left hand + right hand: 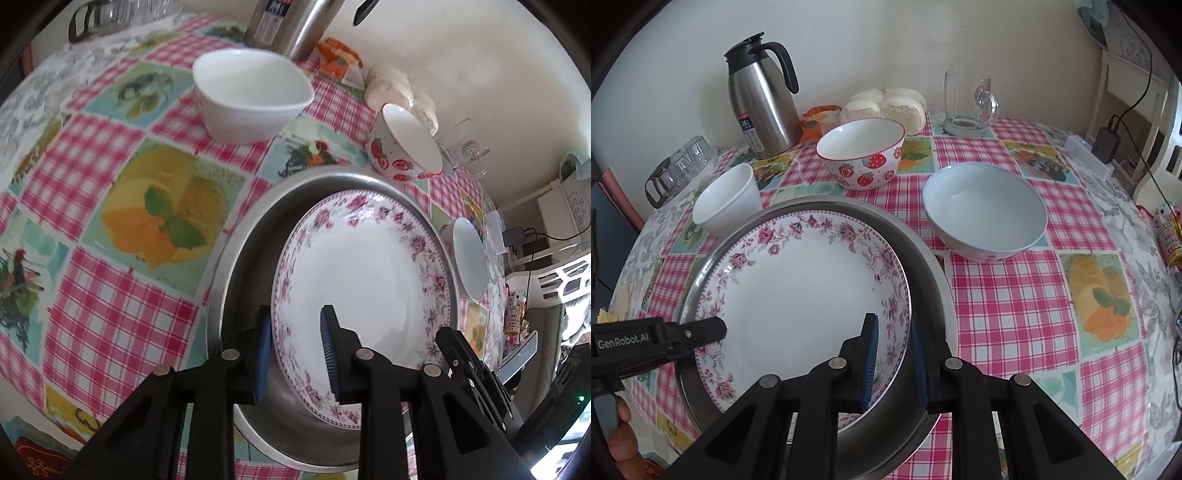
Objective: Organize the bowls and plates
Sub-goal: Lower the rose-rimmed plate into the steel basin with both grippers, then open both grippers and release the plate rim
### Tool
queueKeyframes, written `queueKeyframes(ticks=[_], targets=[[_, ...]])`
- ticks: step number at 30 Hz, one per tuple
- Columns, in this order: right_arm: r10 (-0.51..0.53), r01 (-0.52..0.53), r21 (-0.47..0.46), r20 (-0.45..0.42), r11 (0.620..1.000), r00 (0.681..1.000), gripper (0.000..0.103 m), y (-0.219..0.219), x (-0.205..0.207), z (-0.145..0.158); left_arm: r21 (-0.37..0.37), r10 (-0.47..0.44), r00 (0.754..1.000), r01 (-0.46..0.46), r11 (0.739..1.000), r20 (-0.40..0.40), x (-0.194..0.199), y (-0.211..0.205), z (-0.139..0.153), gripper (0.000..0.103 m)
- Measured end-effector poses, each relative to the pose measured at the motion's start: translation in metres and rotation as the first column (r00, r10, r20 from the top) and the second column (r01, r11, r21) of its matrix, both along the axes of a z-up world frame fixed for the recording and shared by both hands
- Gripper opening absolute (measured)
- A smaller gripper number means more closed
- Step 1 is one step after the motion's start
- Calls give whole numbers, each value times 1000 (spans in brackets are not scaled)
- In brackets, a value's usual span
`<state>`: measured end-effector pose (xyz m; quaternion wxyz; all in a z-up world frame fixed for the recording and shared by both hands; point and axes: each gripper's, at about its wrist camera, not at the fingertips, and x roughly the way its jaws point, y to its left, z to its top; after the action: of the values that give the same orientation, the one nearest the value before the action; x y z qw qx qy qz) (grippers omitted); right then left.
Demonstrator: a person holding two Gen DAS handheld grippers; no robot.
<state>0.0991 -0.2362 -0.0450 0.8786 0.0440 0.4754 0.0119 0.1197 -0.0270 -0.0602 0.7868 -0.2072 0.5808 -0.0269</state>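
Left gripper [295, 354]: jaws apart astride floral plate [362, 266] rim | right gripper [892, 363]: clamped on rim | plate in steel basin [923, 236]

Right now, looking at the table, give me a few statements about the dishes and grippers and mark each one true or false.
1. The floral plate lies inside the metal tray. True.
2. The strawberry bowl is stacked in the pale blue bowl. False: they stand apart on the tablecloth.
3. The right gripper has the plate's rim between its fingers. True.
4. The glass mug lies tipped over. False: it stands upright.
5. The white cup holds a spoon. False: it looks empty.
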Motion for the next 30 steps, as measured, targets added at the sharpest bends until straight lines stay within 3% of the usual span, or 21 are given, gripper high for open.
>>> queueKeyframes(ticks=[8, 12, 16, 18, 23, 26, 30], targets=[[-26, 27, -18, 53, 999, 998, 21, -4, -3, 8, 88, 3, 995, -12, 996, 100, -3, -1, 22, 30], [-33, 34, -7, 64, 999, 997, 23, -6, -4, 9, 150, -9, 992, -9, 989, 122, -4, -4, 26, 48], [-16, 16, -10, 61, 1000, 998, 39, -1, -4, 8, 167, -6, 995, -12, 986, 104, -2, -4, 23, 56], [-15, 16, -17, 70, 1000, 997, 53, 0, -5, 9, 182, -1, 996, -16, 983, 92, -1, -3, 21, 58], [-25, 27, -26, 86, 999, 996, 66, -1, -5, 10, 203, 18, 996, -35, 979, 85, -2, -1, 18, 62], [-26, 28, -20, 87, 999, 996, 74, -3, -5, 9, 209, 24, 995, -45, 977, 98, -2, 0, 19, 80], [-20, 22, -18, 93, 1000, 995, 82, -2, -5, 9, 224, 25, 991, -54, 973, 130, -3, 0, 23, 82]])
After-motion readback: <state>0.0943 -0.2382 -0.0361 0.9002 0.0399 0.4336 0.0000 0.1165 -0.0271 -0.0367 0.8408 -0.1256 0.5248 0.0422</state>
